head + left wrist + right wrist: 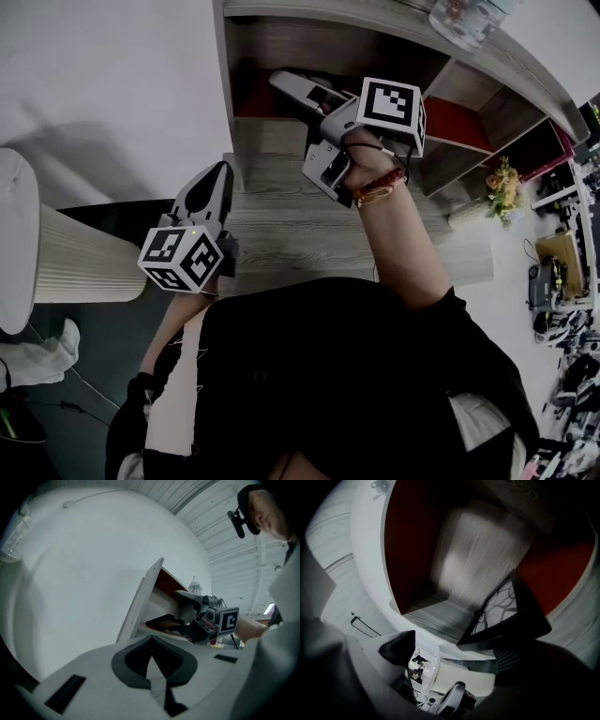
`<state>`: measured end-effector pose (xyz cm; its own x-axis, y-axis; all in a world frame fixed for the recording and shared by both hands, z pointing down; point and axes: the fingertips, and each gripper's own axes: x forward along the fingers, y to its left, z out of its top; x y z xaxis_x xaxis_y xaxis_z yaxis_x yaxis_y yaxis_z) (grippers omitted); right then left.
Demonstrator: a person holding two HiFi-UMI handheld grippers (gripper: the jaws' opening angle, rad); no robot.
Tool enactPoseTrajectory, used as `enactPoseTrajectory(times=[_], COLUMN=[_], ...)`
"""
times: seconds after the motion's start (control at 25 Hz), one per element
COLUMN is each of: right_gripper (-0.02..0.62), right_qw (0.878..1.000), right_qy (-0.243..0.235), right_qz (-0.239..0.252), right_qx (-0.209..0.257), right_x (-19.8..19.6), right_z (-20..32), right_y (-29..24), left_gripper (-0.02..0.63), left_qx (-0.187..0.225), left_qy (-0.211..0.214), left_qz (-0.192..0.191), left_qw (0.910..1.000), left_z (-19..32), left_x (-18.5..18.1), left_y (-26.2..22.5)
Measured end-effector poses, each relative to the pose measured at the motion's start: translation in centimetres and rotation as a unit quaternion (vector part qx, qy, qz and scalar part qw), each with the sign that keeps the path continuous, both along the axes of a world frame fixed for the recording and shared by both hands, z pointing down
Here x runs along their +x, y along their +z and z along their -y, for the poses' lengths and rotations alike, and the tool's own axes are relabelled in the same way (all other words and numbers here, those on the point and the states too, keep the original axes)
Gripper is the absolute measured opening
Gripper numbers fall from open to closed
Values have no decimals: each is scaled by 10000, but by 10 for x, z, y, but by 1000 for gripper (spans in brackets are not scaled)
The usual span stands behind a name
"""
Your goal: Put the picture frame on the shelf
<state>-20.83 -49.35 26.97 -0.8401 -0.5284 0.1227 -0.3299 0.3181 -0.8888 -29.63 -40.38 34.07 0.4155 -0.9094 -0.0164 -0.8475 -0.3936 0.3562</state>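
Observation:
The picture frame [506, 616], black with a branch pattern, sits tilted at the front of a red-backed cubby of the grey wood-grain shelf [440, 613]. My right gripper [454, 651] reaches into that cubby with its jaws wide apart. The frame lies just past its right-hand pad and is not pressed between the pads. The left gripper view shows the frame [163, 620] as a dark slab beside the right gripper [185, 613]. From the head, the right gripper [295, 122] points into the cubby and the frame is hidden. My left gripper [212, 183] is shut and empty, low at the left [152, 657].
A clear water bottle [464, 21] stands on top of the shelf. A white ribbed cylinder [84, 258] stands on the floor at the left. Small flowers [503, 187] sit at the right, with more red-backed cubbies beyond. A white wall [84, 573] lies left of the shelf.

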Motion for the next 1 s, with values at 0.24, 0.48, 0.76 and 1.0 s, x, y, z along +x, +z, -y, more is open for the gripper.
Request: enactPoseTrajectory(times=[0.24, 0.48, 0.76, 1.0], right_gripper=[527, 532, 532, 532], right_qw=[9993, 9987, 9983, 9981], right_qy=[-342, -343, -318, -331], right_qz=[65, 200, 225, 280], right_qx=[-157, -309, -429, -448], right_x=[-9, -7, -4, -4], right_z=[-11, -12, -10, -9], right_y=[3, 11, 21, 25], left_gripper=[12, 11, 11, 11], left_qx=[2, -14, -58, -67], left_qy=[6, 13, 27, 42], left_qz=[-36, -73, -87, -73], left_qw=[10000, 10000, 9999, 9999], left_z=[0, 2, 5, 8], left_x=[1, 2, 4, 5], left_y=[1, 2, 4, 4])
